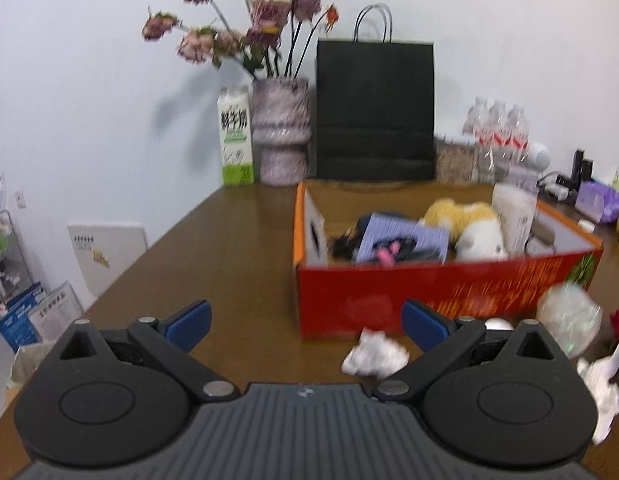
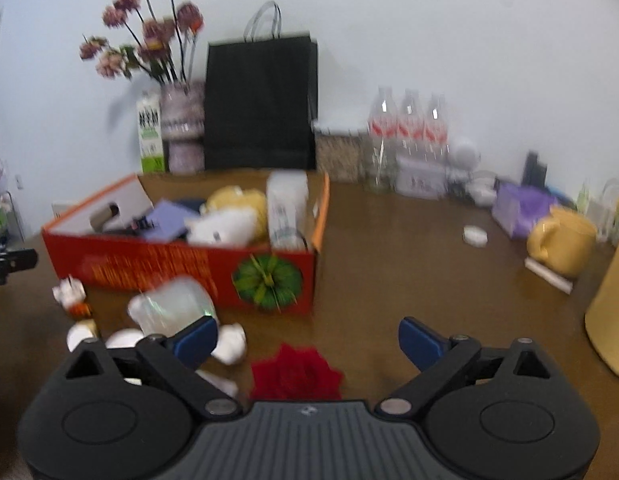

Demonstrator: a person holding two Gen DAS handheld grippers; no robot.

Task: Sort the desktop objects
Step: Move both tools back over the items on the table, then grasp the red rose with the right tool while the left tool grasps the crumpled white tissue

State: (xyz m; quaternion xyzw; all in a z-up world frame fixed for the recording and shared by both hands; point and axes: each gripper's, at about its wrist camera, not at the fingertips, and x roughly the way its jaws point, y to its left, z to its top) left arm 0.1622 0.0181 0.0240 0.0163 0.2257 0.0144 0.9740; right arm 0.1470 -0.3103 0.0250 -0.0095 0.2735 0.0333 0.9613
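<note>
A red cardboard box (image 1: 429, 292) (image 2: 149, 268) stands on the brown desk, holding a plush toy (image 1: 479, 236) (image 2: 225, 226), a purple booklet (image 1: 405, 236) and a white carton (image 2: 287, 208). My left gripper (image 1: 307, 322) is open above the desk, in front of the box's left corner. A crumpled white paper (image 1: 375, 354) lies just inside its right finger. My right gripper (image 2: 307, 340) is open, and a red fabric rose (image 2: 295, 374) lies between its fingers, untouched. A clear plastic wrap (image 2: 173, 308) (image 1: 569, 318) and white scraps (image 2: 231, 344) lie beside its left finger.
At the back stand a vase of dried flowers (image 1: 283, 132), a milk carton (image 1: 235, 140), a black paper bag (image 1: 375, 110) and water bottles (image 2: 407, 128). On the right are a yellow mug (image 2: 563, 244), a purple pack (image 2: 517, 208) and a tall yellow container (image 2: 613, 312).
</note>
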